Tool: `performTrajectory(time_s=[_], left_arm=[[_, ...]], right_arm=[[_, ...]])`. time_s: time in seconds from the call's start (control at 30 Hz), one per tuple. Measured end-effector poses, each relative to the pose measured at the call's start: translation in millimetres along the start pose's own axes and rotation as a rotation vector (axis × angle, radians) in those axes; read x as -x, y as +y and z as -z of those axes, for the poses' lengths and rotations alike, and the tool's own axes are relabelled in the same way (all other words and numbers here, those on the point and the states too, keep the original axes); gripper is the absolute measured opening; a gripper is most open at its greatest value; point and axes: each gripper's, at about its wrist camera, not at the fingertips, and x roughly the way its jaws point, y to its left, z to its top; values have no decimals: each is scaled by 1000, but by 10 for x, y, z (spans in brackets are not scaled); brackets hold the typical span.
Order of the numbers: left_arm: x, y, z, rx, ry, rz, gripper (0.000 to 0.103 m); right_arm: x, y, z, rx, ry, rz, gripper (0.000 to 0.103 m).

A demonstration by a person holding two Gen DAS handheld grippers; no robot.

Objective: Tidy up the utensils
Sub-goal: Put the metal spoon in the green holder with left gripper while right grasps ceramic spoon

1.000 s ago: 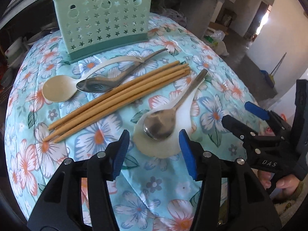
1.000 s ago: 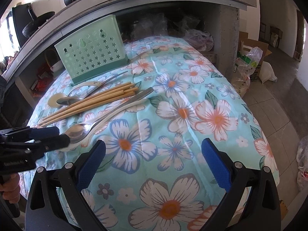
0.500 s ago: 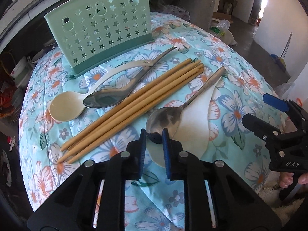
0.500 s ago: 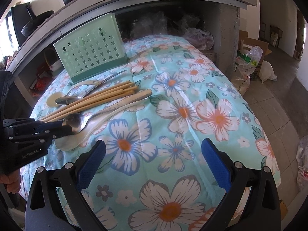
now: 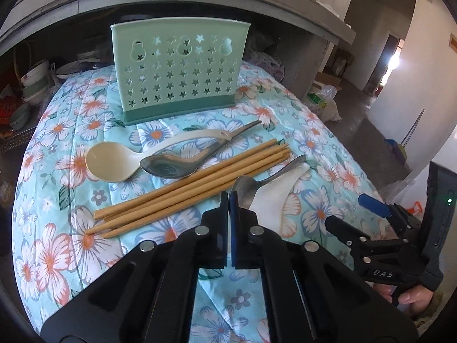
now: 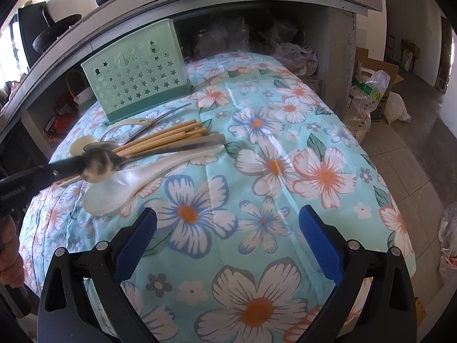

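Note:
My left gripper (image 5: 230,197) is shut on the bowl of a metal spoon (image 5: 257,181), lifted off the white plastic spoon (image 5: 271,197) beneath it; it also shows in the right wrist view (image 6: 98,163). Several wooden chopsticks (image 5: 188,188) lie in a bundle to its left. A second metal spoon (image 5: 171,165) and a cream plastic spoon (image 5: 111,161) lie behind them. The green star-punched utensil holder (image 5: 177,71) stands upright at the back. My right gripper (image 6: 225,240) is open and empty over the cloth near the front.
A floral quilted cloth (image 6: 285,171) covers the rounded table. A concrete shelf (image 6: 257,3) with pots overhangs the back. Bowls (image 5: 34,83) are stacked at the far left. Bags (image 6: 371,94) sit on the floor to the right.
My left gripper closed on the metal spoon's bowl and has raised it off the white spoon. The right gripper has stayed put.

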Motion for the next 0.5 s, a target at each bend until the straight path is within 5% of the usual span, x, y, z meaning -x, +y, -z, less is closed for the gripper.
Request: performTrajectory(time_s=[0.3,0.5], left_arm=[[407,81,-126,55,-104,26,0],[642,163,-229,89,-184,22,0]], right_arm=[[155,327,-10,156,-79,-67,96],[222,768,53,369,-132,-85,81]])
